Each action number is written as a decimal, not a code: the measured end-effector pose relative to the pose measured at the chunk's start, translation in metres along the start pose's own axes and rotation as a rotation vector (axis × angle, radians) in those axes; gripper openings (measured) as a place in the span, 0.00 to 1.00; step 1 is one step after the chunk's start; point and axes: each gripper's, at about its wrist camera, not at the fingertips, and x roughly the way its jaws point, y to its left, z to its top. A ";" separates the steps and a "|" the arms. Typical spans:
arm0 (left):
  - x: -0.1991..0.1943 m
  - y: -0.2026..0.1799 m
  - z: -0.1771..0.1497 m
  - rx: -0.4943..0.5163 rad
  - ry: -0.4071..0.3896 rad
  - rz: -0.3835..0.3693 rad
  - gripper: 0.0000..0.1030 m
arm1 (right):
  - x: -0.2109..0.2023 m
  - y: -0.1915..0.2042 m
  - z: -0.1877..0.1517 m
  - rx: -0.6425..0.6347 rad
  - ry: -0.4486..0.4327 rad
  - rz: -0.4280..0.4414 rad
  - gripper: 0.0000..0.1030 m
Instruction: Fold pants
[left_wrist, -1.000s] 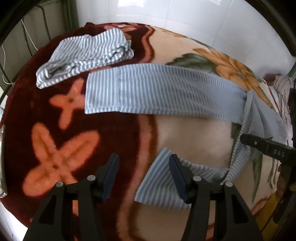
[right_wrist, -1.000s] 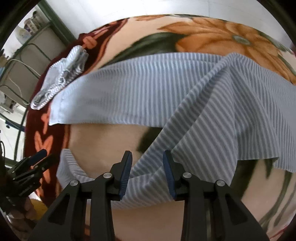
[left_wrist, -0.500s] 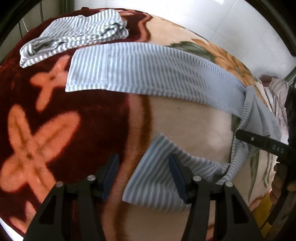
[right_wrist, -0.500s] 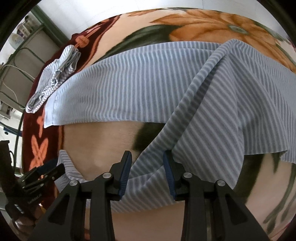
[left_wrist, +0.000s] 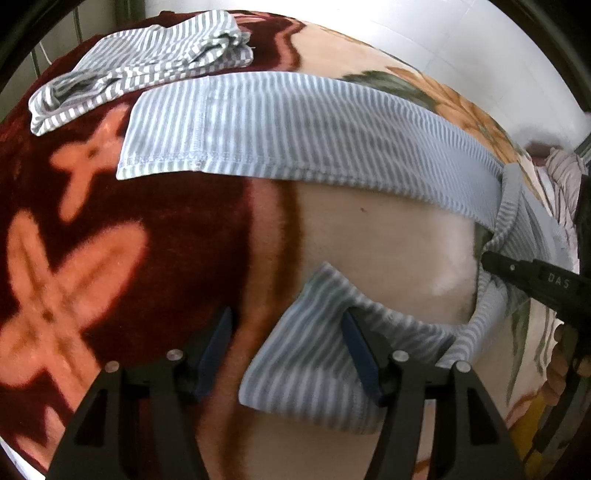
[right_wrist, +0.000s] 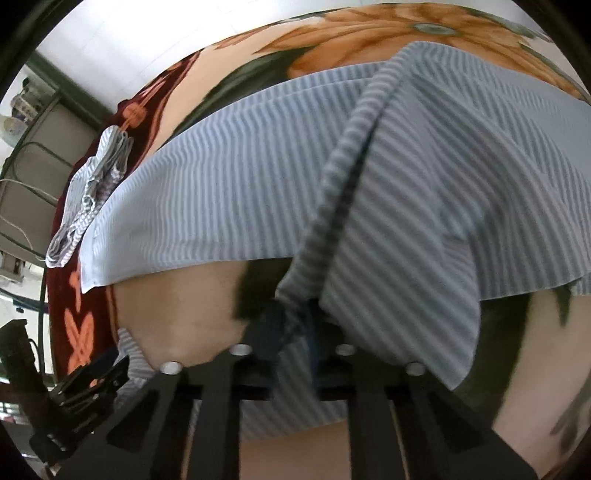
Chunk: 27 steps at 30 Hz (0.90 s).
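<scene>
White tiled wall stands behind a bed covered by a plush blanket (left_wrist: 155, 236) in dark red, cream and orange floral pattern, and your pants (left_wrist: 332, 133), light blue with fine white stripes, lie spread across it. One leg stretches flat across the far part of the blanket, its hem toward the dark red side; the other leg bends back toward you, its hem lying on the cream and red border close to your left gripper (left_wrist: 286, 345). That left gripper has its fingers spread wide, the right-hand finger resting over the near leg's hem, the other over bare blanket, nothing between them gripped. Your right gripper (right_wrist: 291, 325) has its tips pressed together on a bunched ridge of the pants near the crotch, the fabric draping up and over it. A second striped garment (left_wrist: 144, 70), grey and white, lies crumpled on the blanket just beyond the far leg's hem
</scene>
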 end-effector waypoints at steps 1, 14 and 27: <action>0.000 -0.003 0.000 0.012 -0.003 0.008 0.63 | -0.001 -0.001 -0.001 -0.007 -0.006 0.009 0.08; -0.016 -0.005 -0.003 0.051 -0.089 -0.035 0.07 | -0.026 -0.004 -0.005 -0.005 -0.076 0.142 0.05; -0.091 0.045 0.009 -0.148 -0.327 0.035 0.04 | -0.057 0.031 0.015 -0.111 -0.168 0.236 0.05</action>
